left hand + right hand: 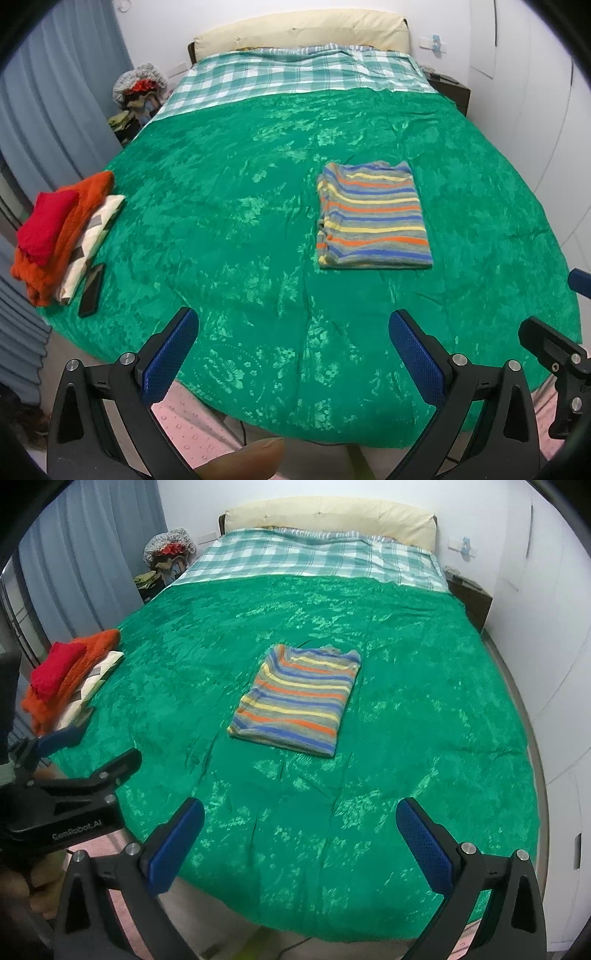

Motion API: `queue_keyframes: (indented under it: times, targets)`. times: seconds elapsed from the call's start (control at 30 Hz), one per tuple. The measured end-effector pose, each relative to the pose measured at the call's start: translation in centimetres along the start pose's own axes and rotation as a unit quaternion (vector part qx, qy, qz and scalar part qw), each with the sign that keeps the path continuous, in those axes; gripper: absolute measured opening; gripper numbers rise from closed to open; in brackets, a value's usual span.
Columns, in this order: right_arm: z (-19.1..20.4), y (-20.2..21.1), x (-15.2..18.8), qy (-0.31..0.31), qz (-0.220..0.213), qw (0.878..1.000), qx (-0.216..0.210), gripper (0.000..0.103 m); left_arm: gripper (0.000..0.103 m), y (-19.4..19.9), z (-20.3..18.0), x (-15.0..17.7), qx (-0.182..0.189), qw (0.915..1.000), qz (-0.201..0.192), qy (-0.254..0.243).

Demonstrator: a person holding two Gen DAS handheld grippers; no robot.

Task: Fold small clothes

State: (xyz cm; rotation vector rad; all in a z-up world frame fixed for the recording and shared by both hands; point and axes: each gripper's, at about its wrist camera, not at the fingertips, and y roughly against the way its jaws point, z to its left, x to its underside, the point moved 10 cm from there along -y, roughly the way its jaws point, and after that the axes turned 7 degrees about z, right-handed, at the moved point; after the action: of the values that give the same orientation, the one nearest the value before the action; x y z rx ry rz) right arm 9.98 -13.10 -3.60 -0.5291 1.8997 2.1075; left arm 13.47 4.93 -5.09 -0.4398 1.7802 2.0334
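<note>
Folded striped shirt [373,216] lying flat on the green bedspread [236,229], both grippers held off it at the foot edge.

The striped shirt, a neat rectangle of grey, blue, orange and yellow bands, rests near the middle of the bedspread, a little toward the right edge, with bare cover on all sides. At the left edge sits a stack of folded clothes [61,236]: a red piece on an orange one on a cream patterned one, with a dark phone [91,285] just beside it toward the foot. The left gripper [293,332] hangs over the foot edge, its blue-padded jaws wide apart and holding nothing. The right gripper [300,821] does likewise, jaws spread and empty. Beyond the green cover a checked blanket [295,72] runs to the cream headboard [303,31].
</note>
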Motion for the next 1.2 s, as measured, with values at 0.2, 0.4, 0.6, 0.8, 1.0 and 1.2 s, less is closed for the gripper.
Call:
queue_keyframes:
  times: [0.2,0.4,0.6,0.8,1.0,1.2]
  targets:
    - [0.3,-0.2,0.5,-0.002,0.013,1.000,-0.009,0.102,0.103,0.1,0.0,0.2,-0.003,1.0000,0.004,-0.001]
    - [0.4,0.0,0.6,-0.003,0.015,1.000,-0.008,0.102,0.103,0.1,0.0,0.2,-0.004,1.0000,0.005,-0.001]
    - [0.6,0.2,0.7,-0.003,0.013,1.000,-0.011,0.102,0.103,0.3,-0.1,0.4,-0.006,1.0000,0.003,-0.004]
    - [0.6,0.4,0.7,-0.004,0.013,1.000,-0.008,0.102,0.103,0.6,0.2,0.4,-0.010,0.9999,0.000,-0.004]
    - [0.4,1.2,0.7,-0.007,0.002,1.000,0.004,0.102,0.103,1.3,0.0,0.2,-0.004,1.0000,-0.004,-0.003]
    - [-0.2,1.8,0.8,0.000,-0.007,0.999,0.034,0.102,0.103,1.7,-0.1,0.1,-0.006,1.0000,-0.006,-0.003]
